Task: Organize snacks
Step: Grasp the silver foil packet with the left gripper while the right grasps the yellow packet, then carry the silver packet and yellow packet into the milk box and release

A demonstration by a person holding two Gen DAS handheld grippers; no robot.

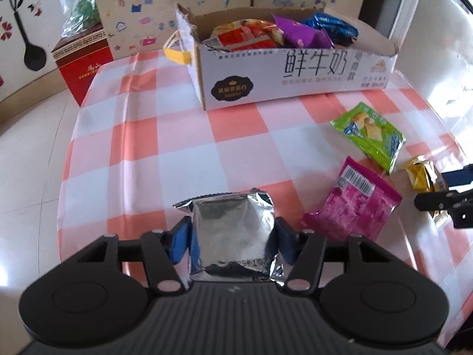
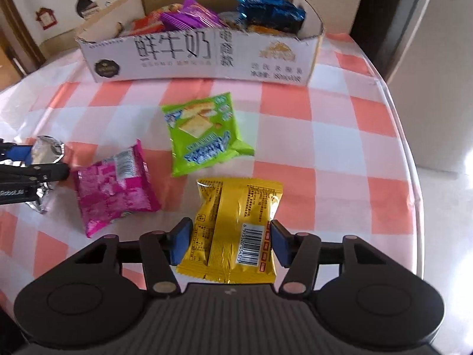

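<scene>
Both grippers clamp packets: left gripper [image 1: 232, 238] the silver packet [image 1: 233, 236], right gripper [image 2: 230, 244] the yellow packet [image 2: 236, 230]; pink packet [image 2: 115, 186] and green packet [image 2: 204, 136] wait, box [image 2: 207, 56] at twelve o'clock already part-filled

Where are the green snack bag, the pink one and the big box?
green snack bag [image 2: 204, 136], right wrist view, middle of its front
pink snack bag [image 2: 113, 185], right wrist view, middle of its back
cardboard box [image 1: 292, 80], left wrist view, printed front wall

Crinkled glossy foil packet [image 1: 232, 230]; matt cardboard box [image 1: 295, 82]
</scene>
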